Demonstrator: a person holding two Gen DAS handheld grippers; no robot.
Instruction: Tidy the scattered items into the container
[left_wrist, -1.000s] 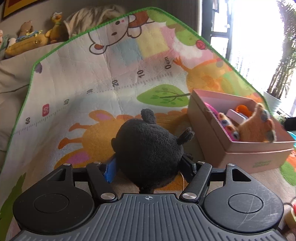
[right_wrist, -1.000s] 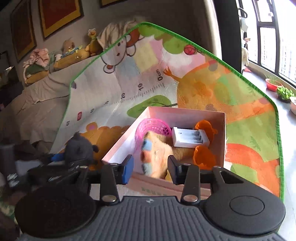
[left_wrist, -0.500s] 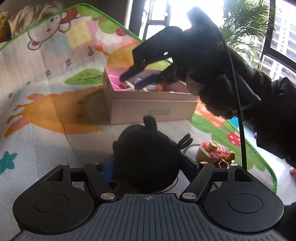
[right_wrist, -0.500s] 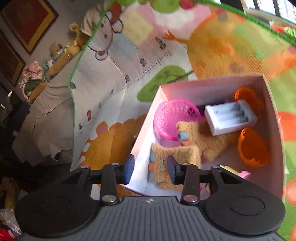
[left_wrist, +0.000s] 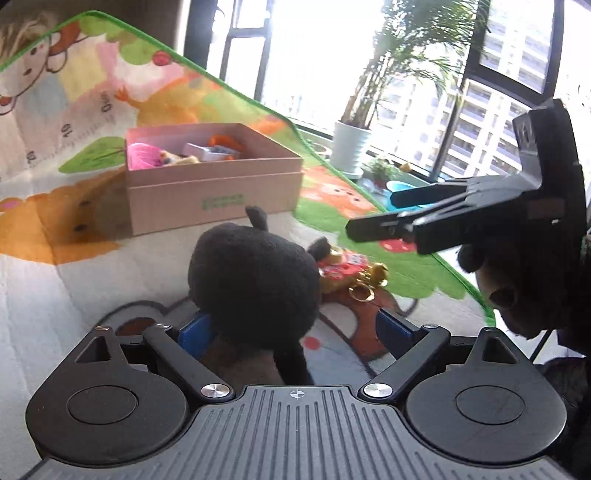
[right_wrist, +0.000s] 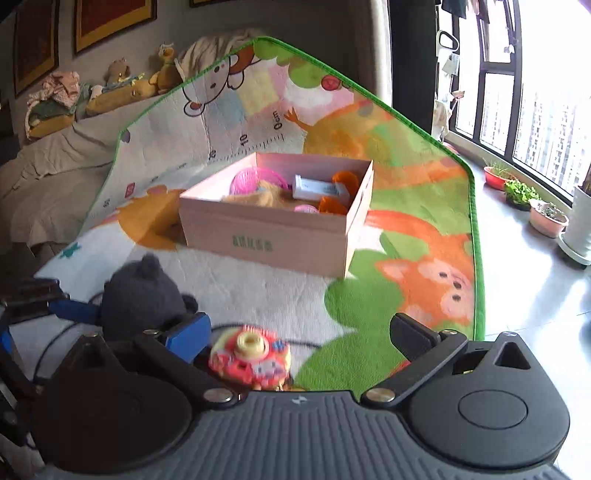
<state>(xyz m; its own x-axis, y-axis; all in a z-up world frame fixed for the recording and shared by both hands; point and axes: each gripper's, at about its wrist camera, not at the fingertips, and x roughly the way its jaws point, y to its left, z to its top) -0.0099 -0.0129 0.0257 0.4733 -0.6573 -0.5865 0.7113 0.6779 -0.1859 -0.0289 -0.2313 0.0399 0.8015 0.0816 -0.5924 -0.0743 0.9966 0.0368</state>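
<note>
A black plush toy (left_wrist: 255, 284) lies on the play mat between the fingers of my left gripper (left_wrist: 295, 328), whose jaws stand wide apart; only the left pad is near it. The plush also shows in the right wrist view (right_wrist: 142, 295). A red and yellow toy (right_wrist: 249, 356) lies on the mat between the spread fingers of my right gripper (right_wrist: 299, 336), and it shows in the left wrist view (left_wrist: 347, 269). The pink box (right_wrist: 266, 232) holds a pink basket (right_wrist: 258, 179), a tan plush, a white battery case and orange pieces.
The play mat (right_wrist: 406, 206) has a green border, with bare grey floor and potted plants (right_wrist: 546, 218) to the right by the windows. A sofa with soft toys (right_wrist: 110, 88) stands behind. My right gripper (left_wrist: 424, 218) crosses the left wrist view at upper right.
My left gripper has opened around the black plush and turned toward the window. My right gripper has left the box, opened wide and come down over the red and yellow toy.
</note>
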